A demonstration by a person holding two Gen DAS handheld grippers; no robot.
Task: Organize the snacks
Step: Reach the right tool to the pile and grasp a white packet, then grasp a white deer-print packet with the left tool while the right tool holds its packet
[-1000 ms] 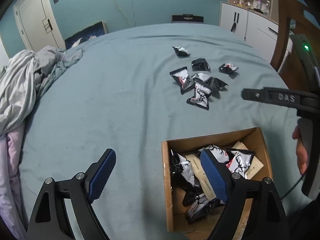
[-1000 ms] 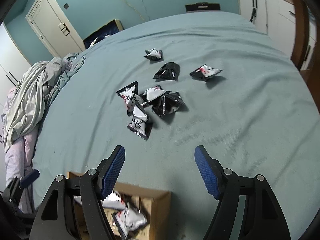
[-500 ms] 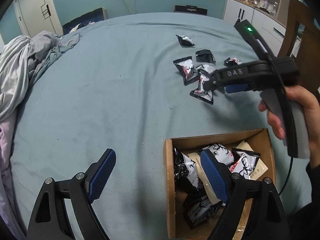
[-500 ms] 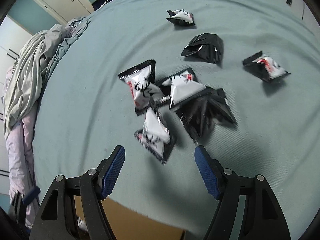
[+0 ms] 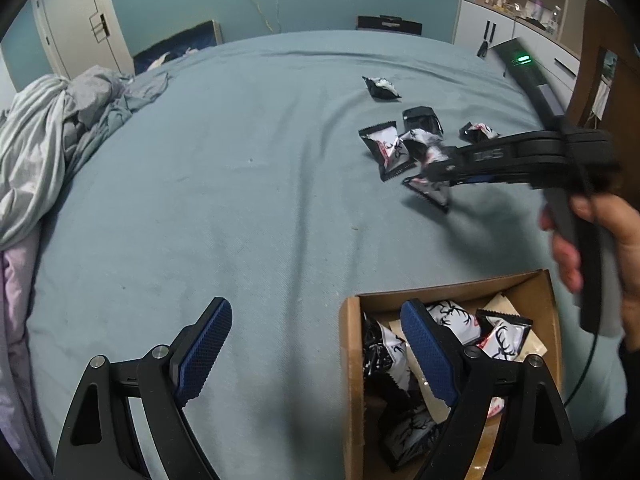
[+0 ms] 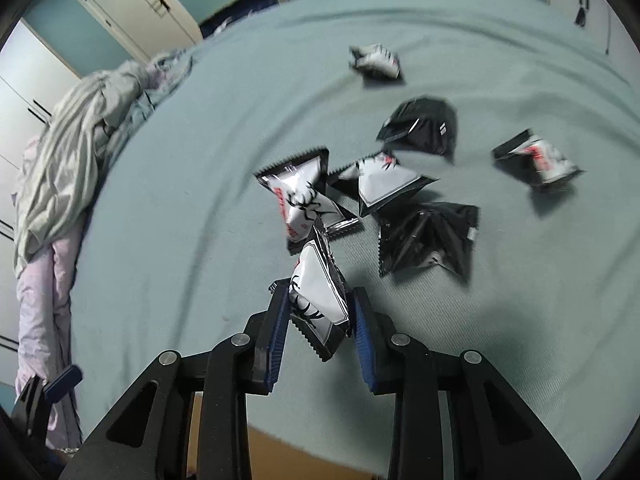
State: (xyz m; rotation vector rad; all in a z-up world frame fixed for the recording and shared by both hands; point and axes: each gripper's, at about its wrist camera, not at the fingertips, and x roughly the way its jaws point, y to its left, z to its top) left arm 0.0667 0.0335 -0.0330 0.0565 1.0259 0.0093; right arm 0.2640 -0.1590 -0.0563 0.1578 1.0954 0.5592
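**Inspector A:** State of the right gripper (image 6: pixel 320 312)?

**Inspector B:** Its fingers (image 6: pixel 277 320) have just been closing, and they are now clenched on a snack packet (image 6: pixel 318 296), white with a black antler print and a serrated black edge. The packet stands on end between the blue pads. In the left wrist view it sits at the near edge of the pile, partly hidden by the gripper.

**Inspector A:** And the left gripper (image 5: pixel 316 354)?

**Inspector B:** Released, fingers (image 5: pixel 204 344) spread wide with nothing between them. One finger is over the bedsheet (image 5: pixel 240 180), the other over the cardboard box (image 5: pixel 350 364).

**Inspector A:** Contents of the box?

**Inspector B:** Several packets of the same kind, heaped loosely (a few beige ones among them). The box sits on the bed, near the person's right hand (image 5: pixel 600 248).

**Inspector A:** Remaining items?

**Inspector B:** Six loose packets (image 6: pixel 426 240) on the bed beyond the held one: three touching in a cluster, three apart farther back. Crumpled bedding (image 5: pixel 52 140) lies at the left edge.
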